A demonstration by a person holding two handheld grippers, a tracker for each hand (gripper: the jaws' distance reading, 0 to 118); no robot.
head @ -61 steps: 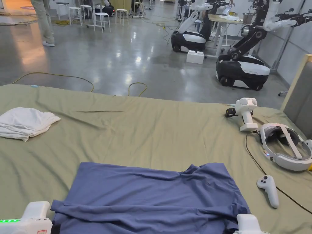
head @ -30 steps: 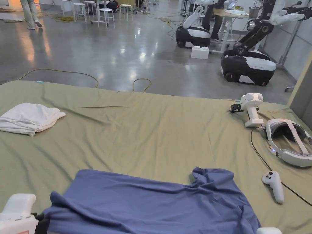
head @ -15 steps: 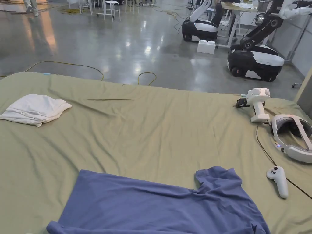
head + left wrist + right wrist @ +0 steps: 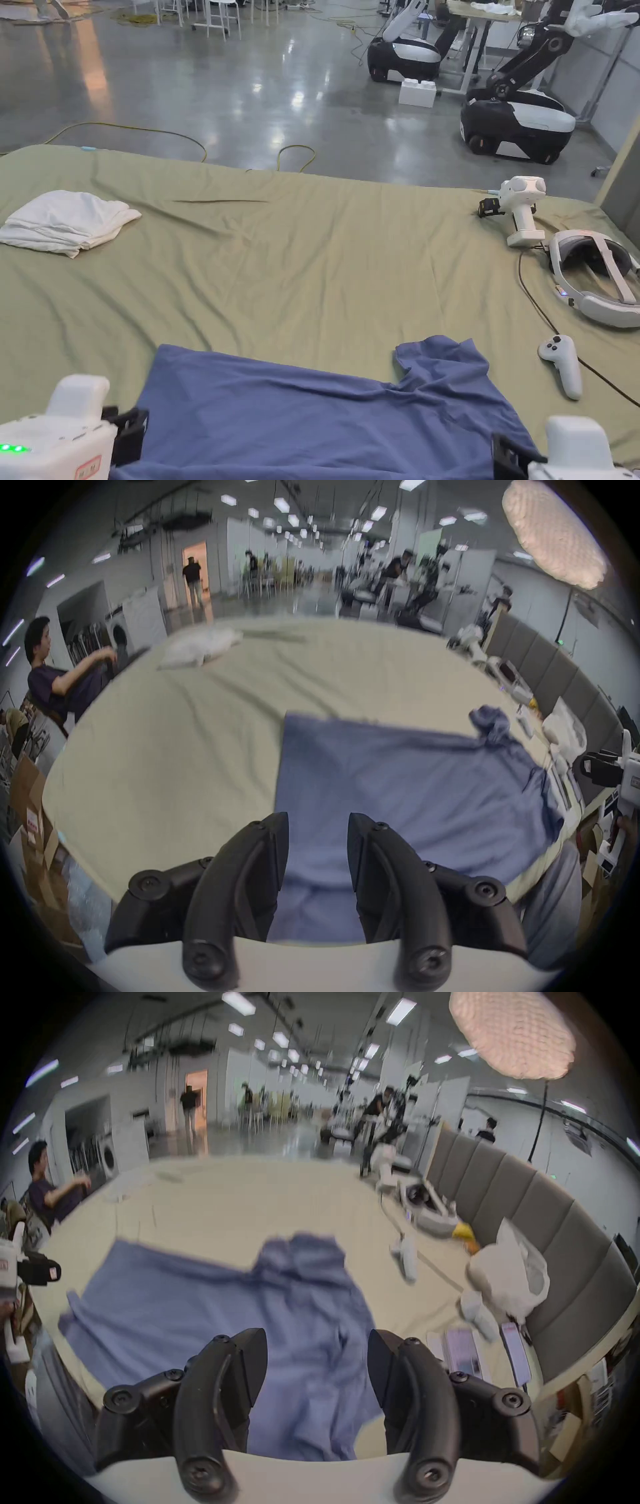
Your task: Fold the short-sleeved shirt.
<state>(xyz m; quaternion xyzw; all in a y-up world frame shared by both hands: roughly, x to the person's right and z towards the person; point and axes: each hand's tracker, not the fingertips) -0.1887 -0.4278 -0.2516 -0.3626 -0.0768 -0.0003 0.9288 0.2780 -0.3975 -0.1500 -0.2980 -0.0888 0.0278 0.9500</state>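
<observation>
— Where is the shirt [image 4: 325, 412]?

— It is the blue one, lying spread out on the near part of the bed [image 4: 300, 262], which is covered with an olive-green sheet. Its far edge runs roughly straight across, and one short sleeve [image 4: 437, 359] is bunched up at the far right corner. The cloth is wrinkled, more so toward the right side.

— And the left gripper [image 4: 317, 854]?

— It sits at the shirt's near left corner. In the left gripper view its fingers [image 4: 266, 857] are spread apart, with blue cloth showing in the gap between them; neither one presses on it.

— The right gripper [image 4: 317, 1369]?

— At the near right corner of the shirt. Its fingers [image 4: 247, 1366] are also spread wide, with the rumpled cloth showing between them and nothing pinched.

— What else is on the bed?

— A folded white cloth [image 4: 62, 222] lies far off to the left, well apart from the shirt. On the right side there is a white handheld device [image 4: 519, 209], a white headset [image 4: 594, 278] with a dark cable, and a white controller [image 4: 562, 362] just beside the shirt's sleeve, not touching it. Beyond the bed is a shiny grey floor [image 4: 219, 81] with a yellow cable on it.
</observation>
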